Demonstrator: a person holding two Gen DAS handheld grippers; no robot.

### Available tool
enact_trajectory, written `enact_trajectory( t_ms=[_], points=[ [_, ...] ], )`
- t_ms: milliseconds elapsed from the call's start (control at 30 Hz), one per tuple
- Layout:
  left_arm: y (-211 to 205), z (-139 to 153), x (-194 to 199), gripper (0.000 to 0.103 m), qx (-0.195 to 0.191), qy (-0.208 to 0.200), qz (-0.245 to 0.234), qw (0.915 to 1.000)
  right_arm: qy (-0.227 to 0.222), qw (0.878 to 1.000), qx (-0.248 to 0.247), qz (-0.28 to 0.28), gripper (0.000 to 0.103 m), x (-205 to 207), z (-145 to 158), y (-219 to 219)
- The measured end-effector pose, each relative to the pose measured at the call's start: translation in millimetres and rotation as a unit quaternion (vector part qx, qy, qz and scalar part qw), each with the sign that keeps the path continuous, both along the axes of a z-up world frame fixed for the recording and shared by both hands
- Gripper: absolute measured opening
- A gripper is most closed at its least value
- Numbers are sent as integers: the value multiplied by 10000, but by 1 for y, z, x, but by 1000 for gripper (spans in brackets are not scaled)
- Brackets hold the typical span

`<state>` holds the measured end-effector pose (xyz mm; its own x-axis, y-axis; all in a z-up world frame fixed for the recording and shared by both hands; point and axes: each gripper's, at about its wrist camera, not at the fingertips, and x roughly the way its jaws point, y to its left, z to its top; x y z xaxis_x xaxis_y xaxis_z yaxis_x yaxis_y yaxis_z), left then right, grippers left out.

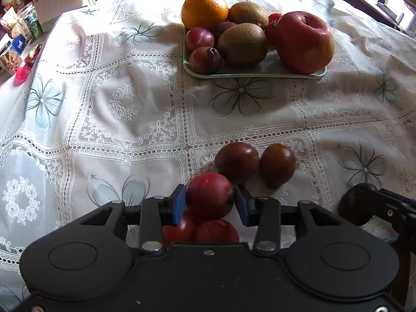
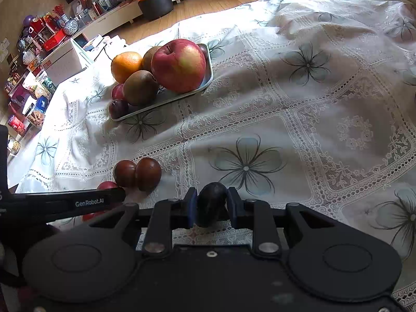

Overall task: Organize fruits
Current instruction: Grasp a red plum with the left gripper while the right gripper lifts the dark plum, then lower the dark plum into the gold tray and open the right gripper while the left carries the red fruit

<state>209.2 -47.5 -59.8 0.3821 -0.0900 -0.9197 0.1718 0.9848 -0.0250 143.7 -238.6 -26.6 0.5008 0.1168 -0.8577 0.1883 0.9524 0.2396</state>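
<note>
Left wrist view: left gripper closed on round red plum; right gripper clamps dark purple oval plum. Both low over lace-clothed worktop. Step: pickup. Next: carry both to pale rectangular tray, well apart.

Tray sits far side of tablecloth. On tray: orange at back left, two kiwis centre, apple right, plums front left. Well before tray, two tomatoes touching, side by side.
</note>
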Motion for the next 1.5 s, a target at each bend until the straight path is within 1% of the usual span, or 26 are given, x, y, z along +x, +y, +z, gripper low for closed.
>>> enact_trajectory(
  t_ms=[167, 267, 333, 433, 533, 700, 900, 1033, 1200, 1267, 1400, 1467, 1500],
  points=[
    [-2, -11, 5, 52, 127, 67, 113, 9998, -11, 10000, -61, 54, 27, 0, -2, 3],
    [-1, -13, 6, 52, 104, 89, 138, 9998, 24, 10000, -75, 45, 27, 1, -3, 3],
    [0, -11, 7, 50, 36, 106, 165, 9998, 12, 10000, -49, 60, 26, 1, -3, 3],
    [4, -6, 7, 49, 5, 77, 186, 9998, -10, 10000, 63, 58, 26, 0, 1, 2],
    [8, 4, 2, 49, -11, 36, 260, 9997, -81, 9999, 80, 32, 26, -2, 10, 2],
    [12, 37, -14, 49, -34, -135, 262, 9996, -316, 9994, 97, 28, 26, -11, 34, 3],
    [19, 78, -54, 49, -47, -445, 153, 9989, -566, 9980, 209, 189, 26, -39, 65, 9],
    [24, 86, -83, 49, -88, -488, 76, 9987, -644, 9970, 260, 345, 26, -67, 77, 13],
    [33, 77, -121, 49, -245, -453, 91, 9986, -603, 9965, 413, 411, 26, -101, 77, 12],
    [36, 72, -135, 49, -274, -408, 113, 9987, -611, 9967, 430, 307, 26, -113, 74, 9],
    [42, 58, -157, 49, -288, -350, 308, 9985, -666, 9972, 349, -50, 26, -133, 66, 0],
    [45, 52, -164, 49, -326, -295, 414, 9982, -660, 9975, 225, -102, 25, -137, 63, -1],
    [47, 50, -169, 49, -332, -283, 468, 9980, -649, 9977, 158, -103, 24, -137, 62, 0]
  ],
)
